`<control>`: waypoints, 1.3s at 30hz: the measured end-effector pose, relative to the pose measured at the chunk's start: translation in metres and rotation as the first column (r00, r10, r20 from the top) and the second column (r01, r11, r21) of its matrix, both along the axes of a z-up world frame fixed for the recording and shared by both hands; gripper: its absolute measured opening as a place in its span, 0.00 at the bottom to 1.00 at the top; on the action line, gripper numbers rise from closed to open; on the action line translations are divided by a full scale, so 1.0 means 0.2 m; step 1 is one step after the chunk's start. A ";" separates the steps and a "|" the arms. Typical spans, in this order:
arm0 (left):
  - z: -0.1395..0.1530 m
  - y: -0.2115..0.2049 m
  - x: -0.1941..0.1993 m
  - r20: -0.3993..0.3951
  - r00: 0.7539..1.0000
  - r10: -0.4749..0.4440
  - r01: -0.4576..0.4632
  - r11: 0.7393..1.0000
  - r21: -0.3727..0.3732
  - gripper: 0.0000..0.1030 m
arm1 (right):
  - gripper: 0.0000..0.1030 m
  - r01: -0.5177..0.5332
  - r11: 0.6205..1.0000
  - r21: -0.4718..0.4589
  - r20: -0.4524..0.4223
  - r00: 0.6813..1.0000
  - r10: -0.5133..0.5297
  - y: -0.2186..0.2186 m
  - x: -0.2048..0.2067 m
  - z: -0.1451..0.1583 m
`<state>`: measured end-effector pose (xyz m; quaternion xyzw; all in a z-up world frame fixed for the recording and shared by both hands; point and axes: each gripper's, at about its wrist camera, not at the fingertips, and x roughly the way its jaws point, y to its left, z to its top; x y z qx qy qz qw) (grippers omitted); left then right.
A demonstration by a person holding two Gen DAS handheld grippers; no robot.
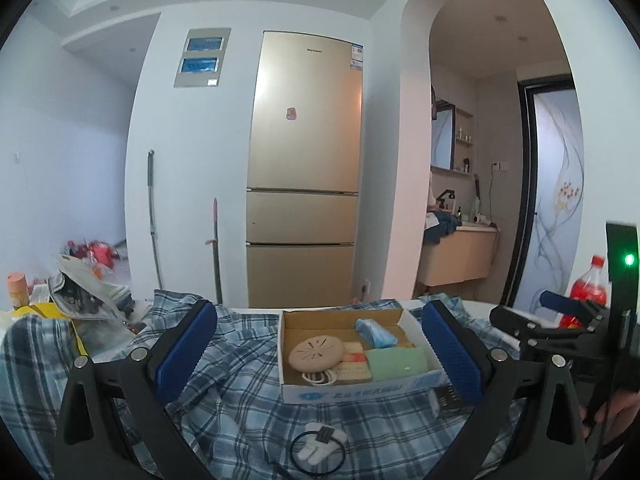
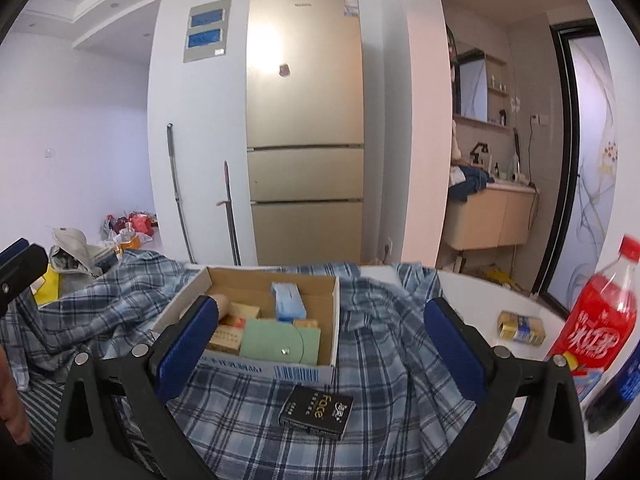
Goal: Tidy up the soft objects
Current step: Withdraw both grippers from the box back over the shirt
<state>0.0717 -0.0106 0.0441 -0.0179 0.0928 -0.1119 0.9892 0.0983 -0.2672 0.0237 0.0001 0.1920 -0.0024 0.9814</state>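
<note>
Left wrist view: left tongs [image 1: 316, 354] spread wide, empty, hovering over plaid shirt [image 1: 240, 392] draped on the counter. Box [image 1: 348, 390] sits on the shirt between the pads, holding a round puff [image 1: 316, 354], blue pack [image 1: 374, 332] and green pouch [image 1: 396, 362]. Hair tie [image 1: 318, 450] lies loose in front.

Right wrist view: right tongs [image 2: 320, 340] also released, empty. Black pack [image 2: 316, 410] rests on the shirt just before the box [image 2: 298, 372]. Bottle [image 2: 596, 332] stands near the right.

Risk: pulling the shirt would drag or tip the box; a wide swing could topple the bottle.
</note>
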 end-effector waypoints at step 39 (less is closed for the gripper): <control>-0.28 -0.04 0.20 -0.221 0.975 0.038 -0.014 0.994 0.109 1.00 | 1.00 0.010 1.000 0.014 -0.247 0.969 -0.007 -0.01 0.19 -0.27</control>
